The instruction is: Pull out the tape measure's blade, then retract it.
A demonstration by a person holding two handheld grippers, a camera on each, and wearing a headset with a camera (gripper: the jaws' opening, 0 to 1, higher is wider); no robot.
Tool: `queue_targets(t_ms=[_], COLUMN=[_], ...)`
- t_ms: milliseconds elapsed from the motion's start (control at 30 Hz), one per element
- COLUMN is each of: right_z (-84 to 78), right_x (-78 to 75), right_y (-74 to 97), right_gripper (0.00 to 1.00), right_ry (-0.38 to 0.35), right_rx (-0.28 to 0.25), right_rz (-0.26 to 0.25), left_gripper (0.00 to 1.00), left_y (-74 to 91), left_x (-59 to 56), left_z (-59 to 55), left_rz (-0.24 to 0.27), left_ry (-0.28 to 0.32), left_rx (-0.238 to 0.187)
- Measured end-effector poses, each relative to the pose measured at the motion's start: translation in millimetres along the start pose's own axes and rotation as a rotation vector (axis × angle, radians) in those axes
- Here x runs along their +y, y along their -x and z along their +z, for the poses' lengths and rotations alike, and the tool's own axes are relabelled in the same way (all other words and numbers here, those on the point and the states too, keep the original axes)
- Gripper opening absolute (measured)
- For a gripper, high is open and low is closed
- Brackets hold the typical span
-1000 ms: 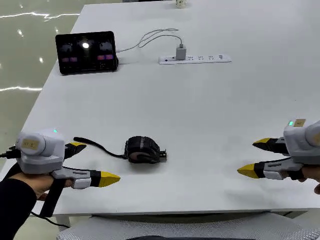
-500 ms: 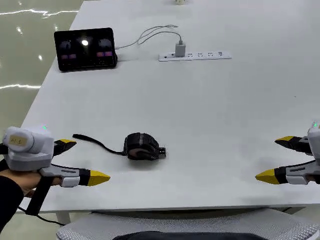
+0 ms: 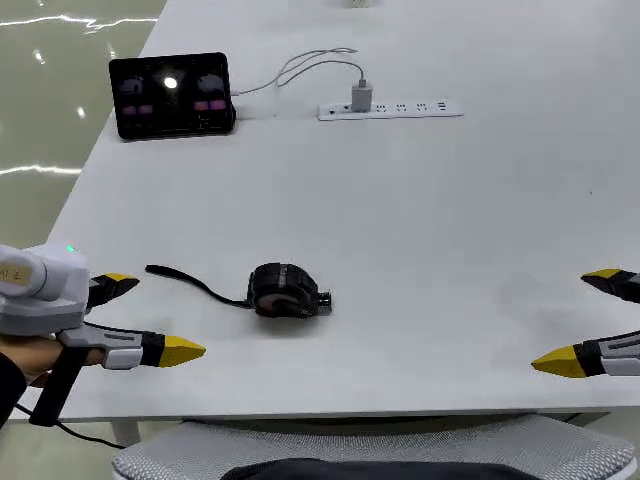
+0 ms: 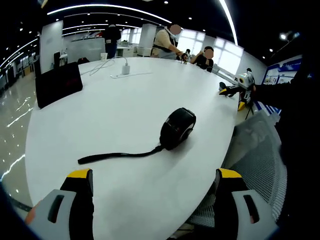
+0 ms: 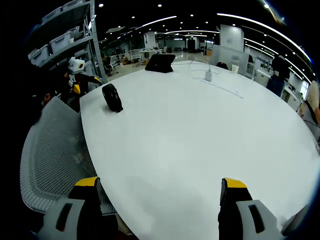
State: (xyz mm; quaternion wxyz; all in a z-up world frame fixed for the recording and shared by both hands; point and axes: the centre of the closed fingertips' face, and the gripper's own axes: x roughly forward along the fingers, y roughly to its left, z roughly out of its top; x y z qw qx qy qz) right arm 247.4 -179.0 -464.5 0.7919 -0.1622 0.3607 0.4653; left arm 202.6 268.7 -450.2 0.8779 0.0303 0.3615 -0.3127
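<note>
A black tape measure (image 3: 287, 291) lies on the white table (image 3: 420, 220), its black wrist strap (image 3: 190, 283) trailing left. Its blade is wound in. In the left gripper view the tape measure (image 4: 177, 127) sits ahead of the jaws, strap (image 4: 117, 155) toward me. My left gripper (image 3: 152, 318) is open at the table's front left, well apart from the tape. My right gripper (image 3: 592, 322) is open at the front right edge, far from it. From the right gripper view the tape measure (image 5: 112, 97) is small at the far left, with the left gripper (image 5: 77, 75) beyond it.
A dark tablet (image 3: 171, 95) stands at the back left. A white power strip (image 3: 390, 109) with a plugged charger (image 3: 361, 98) and cable lies at the back centre. A grey mesh chair (image 3: 380, 452) is under the front edge. People sit at the table's far end (image 4: 172, 42).
Both grippers have drawn apart, the left one further left and the right one further right toward the frame edge. The tape measure has stayed put.
</note>
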Motion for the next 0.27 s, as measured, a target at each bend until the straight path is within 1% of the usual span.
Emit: queue_targets(t_ms=[100, 267], right_z=[0.0, -1.3], right_x=[-4.9, -7.2], right_y=[3.0, 4.8], right_gripper=[0.99, 0.99], right_ry=[-0.006, -0.009], right_rx=[-0.005, -0.006], right_rz=[-0.009, -0.015], left_gripper=[0.99, 0.99], left_y=[1.4, 3.2], left_x=[1.5, 3.8], left_z=[-1.4, -1.1], left_rz=[0.008, 0.013], left_ry=[-0.001, -0.003], left_rx=[0.003, 0.002])
